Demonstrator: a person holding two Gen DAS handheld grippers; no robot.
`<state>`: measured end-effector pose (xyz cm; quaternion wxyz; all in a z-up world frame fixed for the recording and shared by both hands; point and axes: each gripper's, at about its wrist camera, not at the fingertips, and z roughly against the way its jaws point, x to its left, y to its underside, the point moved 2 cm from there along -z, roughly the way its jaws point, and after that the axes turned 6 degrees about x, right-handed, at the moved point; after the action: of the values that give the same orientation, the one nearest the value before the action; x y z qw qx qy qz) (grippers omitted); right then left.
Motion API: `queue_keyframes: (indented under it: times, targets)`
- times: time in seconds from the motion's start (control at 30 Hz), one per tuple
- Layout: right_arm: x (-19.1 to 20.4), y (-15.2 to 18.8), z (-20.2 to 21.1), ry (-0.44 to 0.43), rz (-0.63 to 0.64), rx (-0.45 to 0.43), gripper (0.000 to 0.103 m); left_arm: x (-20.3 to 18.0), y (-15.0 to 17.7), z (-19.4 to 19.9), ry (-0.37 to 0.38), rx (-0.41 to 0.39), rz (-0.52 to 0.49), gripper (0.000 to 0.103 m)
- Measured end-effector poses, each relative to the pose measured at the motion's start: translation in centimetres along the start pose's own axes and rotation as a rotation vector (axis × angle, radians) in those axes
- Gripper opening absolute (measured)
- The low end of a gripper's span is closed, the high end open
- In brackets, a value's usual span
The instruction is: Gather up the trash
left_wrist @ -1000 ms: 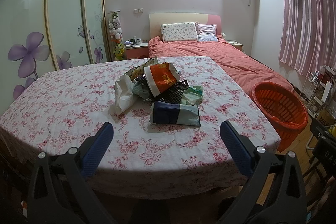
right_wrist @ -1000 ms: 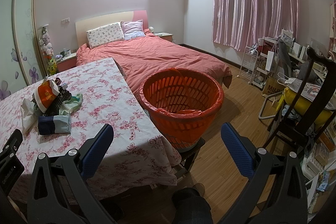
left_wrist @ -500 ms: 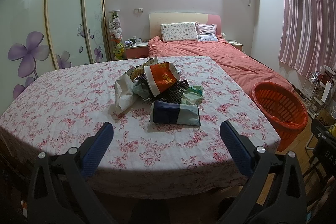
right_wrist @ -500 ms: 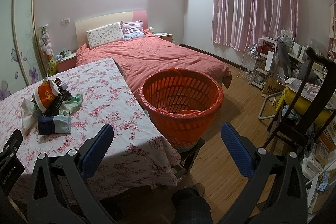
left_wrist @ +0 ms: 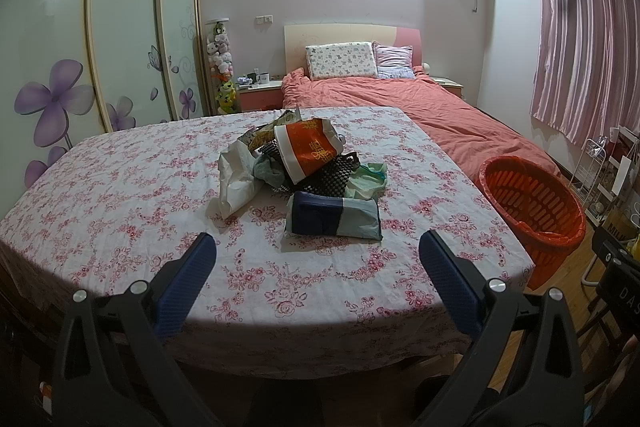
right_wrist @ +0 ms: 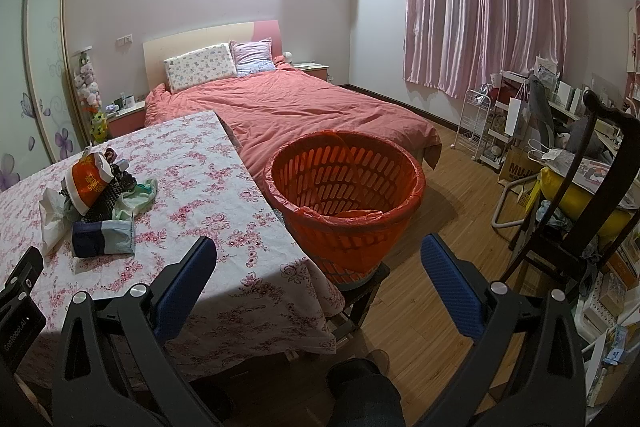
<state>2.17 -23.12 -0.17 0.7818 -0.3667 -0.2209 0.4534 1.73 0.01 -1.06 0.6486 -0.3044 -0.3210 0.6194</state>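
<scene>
A pile of trash sits mid-table: an orange-and-white bag (left_wrist: 310,151) on top, a white crumpled bag (left_wrist: 236,183), a black mesh piece (left_wrist: 320,181), a green wrapper (left_wrist: 370,179) and, nearest me, a dark blue and grey packet (left_wrist: 334,221). The same pile (right_wrist: 96,199) shows at the left of the right wrist view. An orange basket (right_wrist: 344,203) lined with an orange bag stands on a stool beside the table's right edge, also seen as the basket (left_wrist: 532,203). My left gripper (left_wrist: 316,259) is open, short of the packet. My right gripper (right_wrist: 318,259) is open, facing the basket.
The table (left_wrist: 120,195) wears a pink floral cloth. Behind it lies a bed (left_wrist: 400,107) with a salmon cover. A dark wooden chair (right_wrist: 580,211), a white wire rack (right_wrist: 480,123) and cluttered shelves fill the right side. Wardrobe doors (left_wrist: 120,27) line the left wall.
</scene>
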Motion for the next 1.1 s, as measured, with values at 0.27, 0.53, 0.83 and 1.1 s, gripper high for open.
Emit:
queue_keyframes:
  times: [0.27,0.53,0.83,1.1]
  targets:
    - [0.0,0.0,-0.1,0.0,0.0,0.0,0.101,0.0,0.0,0.0,0.001,0.001,0.0,0.099]
    - [0.2,-0.1,-0.4,0.0,0.012,-0.005,0.101,0.2,-0.1,-0.9,0.003,0.016,0.004,0.099]
    - [2.4,-0.7,-3.0,-0.038,0.043,0.014,0.101,4.6,-1.2,-4.7,-0.006,0.073,0.077,0.099]
    - [7.6,-1.9,-6.1,-0.166,0.115,0.064,0.101,10.6,-3.7,-9.1,-0.069,0.064,0.134,0.099]
